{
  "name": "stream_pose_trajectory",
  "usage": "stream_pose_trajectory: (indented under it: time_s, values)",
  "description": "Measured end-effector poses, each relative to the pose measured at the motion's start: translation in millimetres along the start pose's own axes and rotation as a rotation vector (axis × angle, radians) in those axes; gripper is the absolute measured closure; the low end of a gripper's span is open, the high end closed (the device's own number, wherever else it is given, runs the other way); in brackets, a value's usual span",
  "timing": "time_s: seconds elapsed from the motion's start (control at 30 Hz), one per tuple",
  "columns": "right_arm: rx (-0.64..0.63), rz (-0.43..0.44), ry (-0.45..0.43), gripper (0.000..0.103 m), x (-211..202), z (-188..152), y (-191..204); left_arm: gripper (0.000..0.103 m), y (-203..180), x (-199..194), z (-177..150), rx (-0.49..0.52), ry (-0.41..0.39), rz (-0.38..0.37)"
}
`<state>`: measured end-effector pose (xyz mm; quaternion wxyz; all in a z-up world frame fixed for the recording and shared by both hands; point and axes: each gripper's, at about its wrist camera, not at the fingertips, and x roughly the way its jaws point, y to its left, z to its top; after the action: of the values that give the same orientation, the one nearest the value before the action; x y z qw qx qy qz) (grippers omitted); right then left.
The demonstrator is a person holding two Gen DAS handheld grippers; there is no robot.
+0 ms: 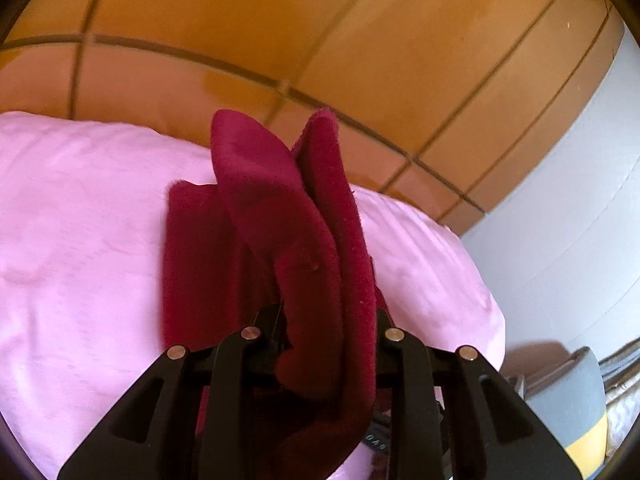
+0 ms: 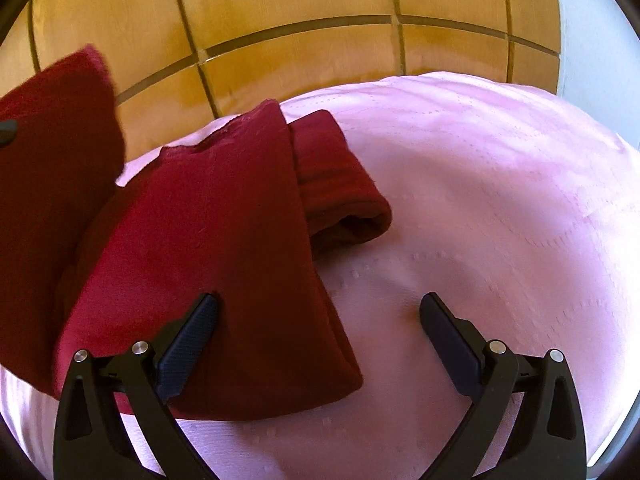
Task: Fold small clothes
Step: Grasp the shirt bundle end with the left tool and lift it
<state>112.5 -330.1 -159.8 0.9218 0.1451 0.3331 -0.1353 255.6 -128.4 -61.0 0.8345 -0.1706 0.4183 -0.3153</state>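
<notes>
1. Left wrist view: the left tool [image 1: 320,336] is clamped on a bunched fold of the dark red garment [image 1: 280,216], which rises from between its fingers and stands up in two soft ridges. The rest of the cloth trails down onto the pink sheet [image 1: 80,240] of what looks like a bed (tiled floor [image 1: 360,40] lies beyond its far edge).

2. Right wrist view: the right tool [image 2: 320,336] stands wide apart and holds nothing. Its left finger [image 2: 188,344] lies over the near part of the garment [image 2: 208,240]; whether it presses the cloth down I cannot tell. Its right finger is over bare sheet [image 2: 480,200]. A rolled or folded part of the garment lies to the far right of the main panel, and a lifted flap hangs at the far left.

3. Step in hand, as I judge it: a fold-over, with one edge raised while the body lies flat.

4. The next move likely calls for carrying the raised edge across the flat panel, laying it down squarely and releasing it without dragging the layers beneath.
</notes>
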Motion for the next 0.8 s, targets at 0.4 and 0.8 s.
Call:
stream_pose_trajectory:
  time_s: [0.4, 0.8]
  values:
    - [0.063, 0.065, -0.024, 0.003, -2, -2, -10, 0.08, -45, 78, -9, 0.077, 0.117, 0.004]
    - [0.065, 0.06, -0.024, 0.003, -3, -4, -9, 0.028, -74, 122, -17, 0.2, 0.217, -0.06]
